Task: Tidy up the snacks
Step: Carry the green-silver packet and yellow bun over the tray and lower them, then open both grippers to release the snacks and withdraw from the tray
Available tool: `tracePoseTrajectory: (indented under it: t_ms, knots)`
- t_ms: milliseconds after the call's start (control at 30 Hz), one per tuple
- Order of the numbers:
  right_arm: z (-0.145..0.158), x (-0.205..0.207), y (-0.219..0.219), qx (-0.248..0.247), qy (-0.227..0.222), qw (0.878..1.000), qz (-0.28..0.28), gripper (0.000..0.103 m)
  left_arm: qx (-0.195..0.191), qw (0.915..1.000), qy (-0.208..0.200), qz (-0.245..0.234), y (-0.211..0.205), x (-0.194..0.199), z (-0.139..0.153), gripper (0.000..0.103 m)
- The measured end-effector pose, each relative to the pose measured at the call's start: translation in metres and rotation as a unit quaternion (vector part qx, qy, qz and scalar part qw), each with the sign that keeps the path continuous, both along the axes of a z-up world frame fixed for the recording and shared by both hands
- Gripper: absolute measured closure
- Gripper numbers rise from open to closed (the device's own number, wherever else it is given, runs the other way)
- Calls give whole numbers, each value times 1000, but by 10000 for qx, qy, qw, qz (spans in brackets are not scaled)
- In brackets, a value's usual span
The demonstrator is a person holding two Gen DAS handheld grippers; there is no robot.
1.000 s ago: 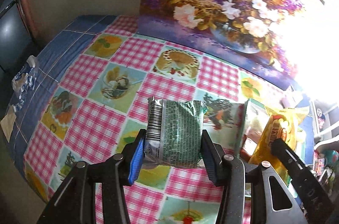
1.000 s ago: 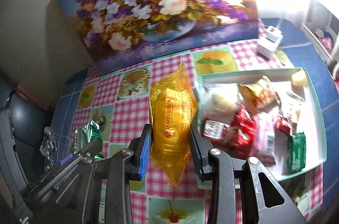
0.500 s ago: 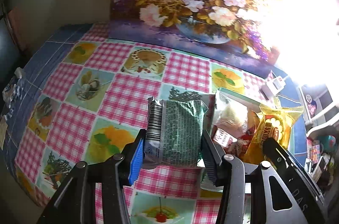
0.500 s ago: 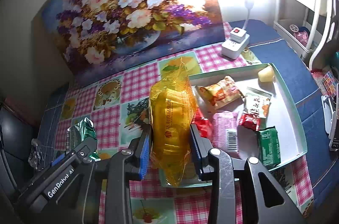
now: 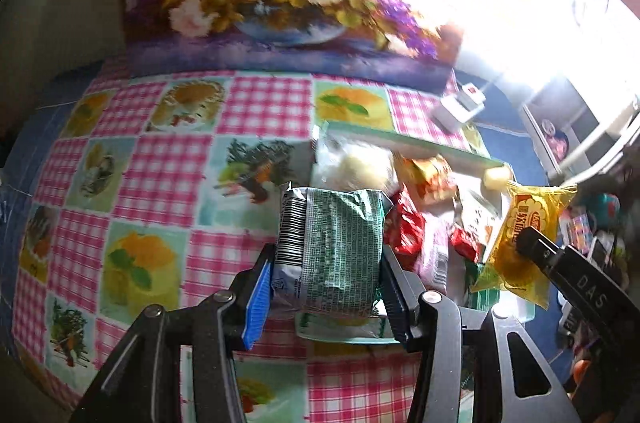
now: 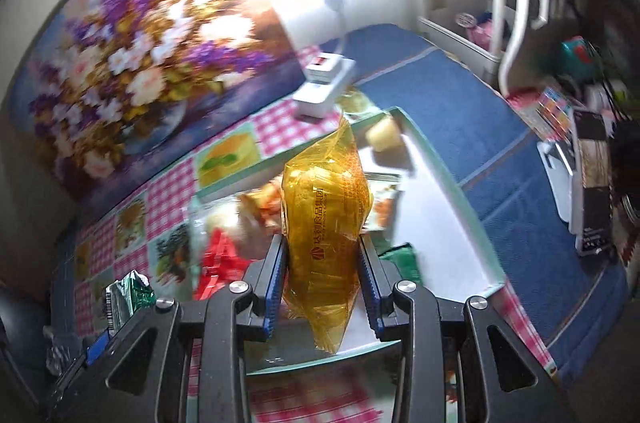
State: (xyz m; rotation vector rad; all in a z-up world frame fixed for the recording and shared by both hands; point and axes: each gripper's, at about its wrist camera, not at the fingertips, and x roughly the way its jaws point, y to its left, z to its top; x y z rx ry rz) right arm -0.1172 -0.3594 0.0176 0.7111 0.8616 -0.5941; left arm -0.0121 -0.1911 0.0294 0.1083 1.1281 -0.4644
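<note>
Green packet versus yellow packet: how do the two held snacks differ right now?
The green packet is opaque, printed with small text and a barcode; the yellow packet is translucent orange-yellow. The green one is squat and blocky, the yellow one tall and tapering to both ends. Each is clamped in its own tongs, above the tray.

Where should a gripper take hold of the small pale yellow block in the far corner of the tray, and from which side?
Grip the pale yellow block across its two shorter sides, coming from above. It lies alone near the tray corner, and the rim blocks a low approach from behind. Its shape is blurred, so this is a judgement.
</note>
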Motion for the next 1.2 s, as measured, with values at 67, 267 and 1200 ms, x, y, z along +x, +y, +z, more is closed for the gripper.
tracePoseTrajectory:
  t_ms: [67,267,1200]
  knots:
    - [-6,-1,-4,82,77,9999,-46,67,24,9999,127,-53,-5,-1,-8,51]
    - [-26,6,-1,259,417,9987,130,67,191,9993,317,-110,-10,-1,-28,51]
    - [-46,18,11,109,849,9959,308,66,30,9978,623,-214,-14,0,-44,26]
